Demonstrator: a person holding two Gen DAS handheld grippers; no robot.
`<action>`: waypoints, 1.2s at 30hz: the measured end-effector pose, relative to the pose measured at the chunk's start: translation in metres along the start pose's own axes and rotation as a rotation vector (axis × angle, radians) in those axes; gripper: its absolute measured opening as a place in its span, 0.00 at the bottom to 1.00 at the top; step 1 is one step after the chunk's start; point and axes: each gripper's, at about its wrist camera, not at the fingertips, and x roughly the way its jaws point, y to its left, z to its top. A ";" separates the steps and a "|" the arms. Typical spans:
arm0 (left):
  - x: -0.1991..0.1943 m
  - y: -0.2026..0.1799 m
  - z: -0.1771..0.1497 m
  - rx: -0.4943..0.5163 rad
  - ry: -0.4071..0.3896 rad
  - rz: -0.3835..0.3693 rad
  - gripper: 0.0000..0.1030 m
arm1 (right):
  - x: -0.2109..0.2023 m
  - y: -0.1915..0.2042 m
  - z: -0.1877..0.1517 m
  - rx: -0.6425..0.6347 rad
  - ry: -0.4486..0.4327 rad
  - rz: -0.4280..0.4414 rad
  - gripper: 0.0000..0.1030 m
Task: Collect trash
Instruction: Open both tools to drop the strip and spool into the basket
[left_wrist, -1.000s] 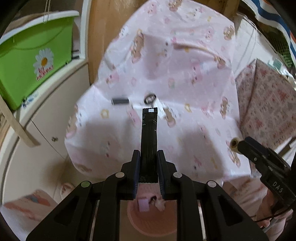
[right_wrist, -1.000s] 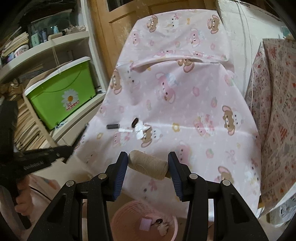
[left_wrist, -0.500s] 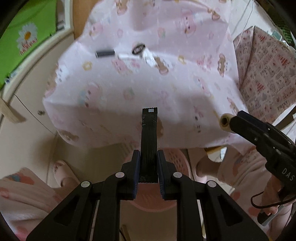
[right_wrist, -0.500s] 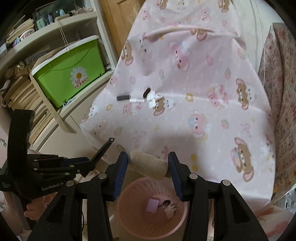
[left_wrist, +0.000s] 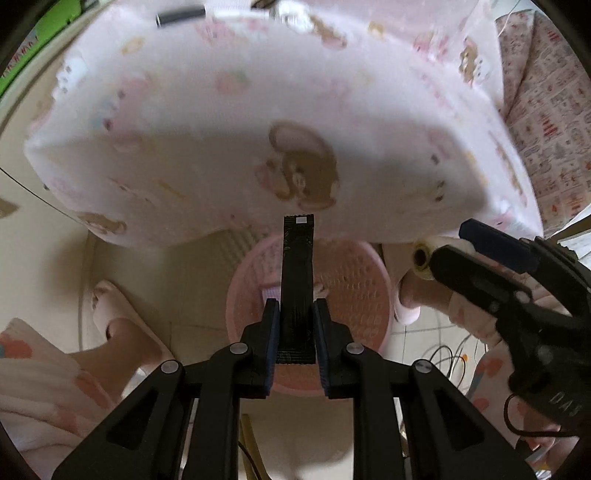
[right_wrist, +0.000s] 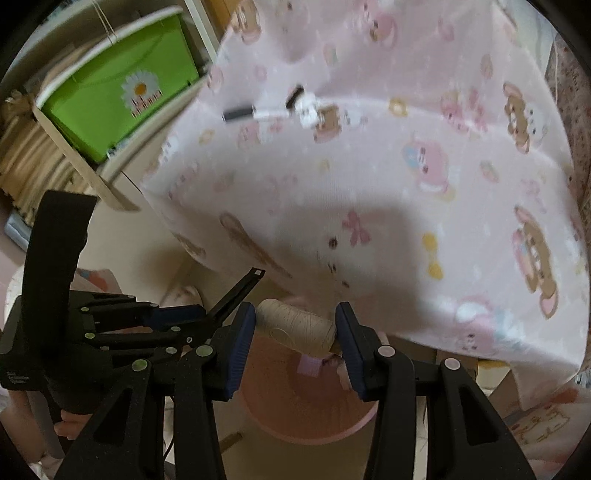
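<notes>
Both tongs have dropped over the pink basket (left_wrist: 373, 295) — black sachet (left_wrist: 297, 280), seemingly twine spool (right_wrist: 295, 325).

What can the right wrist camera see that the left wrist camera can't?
Only the right wrist view shows the green daisy bin on the shelf. Only the left wrist view shows a slippered foot on the floor. Both show the pink trash basket, the black sachet clamped in the left gripper, the twine spool gripped by the right gripper, and leftover bits on the pink bear cloth.
</notes>
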 end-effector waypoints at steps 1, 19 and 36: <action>0.005 -0.001 0.000 -0.001 0.015 0.002 0.17 | 0.006 -0.001 -0.001 0.002 0.019 -0.014 0.46; 0.057 0.010 -0.007 -0.052 0.141 0.086 0.17 | 0.080 -0.005 -0.012 0.041 0.217 -0.100 0.46; -0.001 0.021 0.000 -0.068 -0.107 0.222 0.65 | 0.051 -0.016 0.003 0.079 0.110 -0.134 0.64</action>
